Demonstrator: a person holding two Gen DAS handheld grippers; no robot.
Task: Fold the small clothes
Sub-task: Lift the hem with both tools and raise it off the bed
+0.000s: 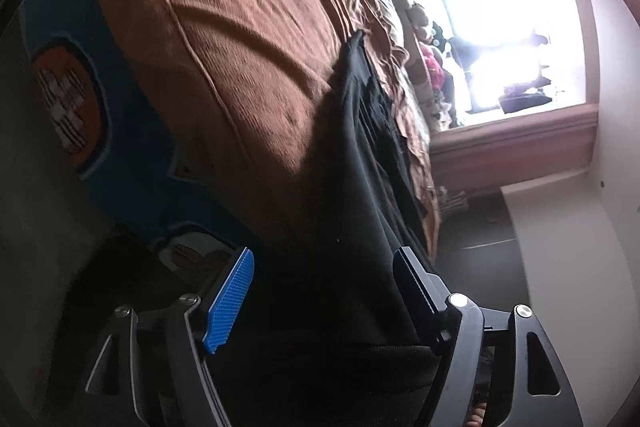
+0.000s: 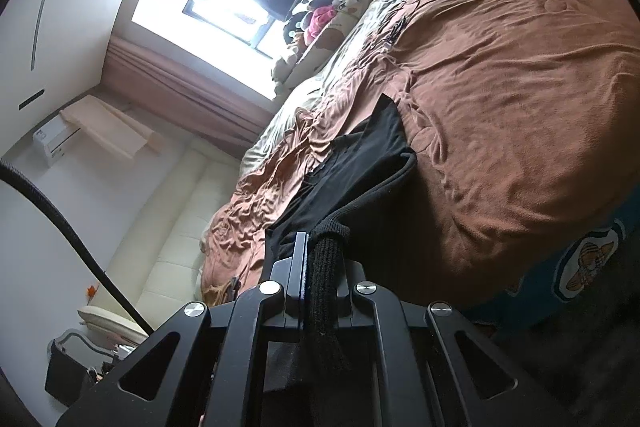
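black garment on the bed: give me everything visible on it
The black garment is a soft, matte knit piece with a ribbed hem or cuff and a corded edge. It lies stretched across the brown bedspread, partly flat and partly lifted toward the cameras. The right gripper is shut on its ribbed edge. The left gripper stands open with black fabric between its fingers, pads not pressing. What type of garment it is cannot be told.
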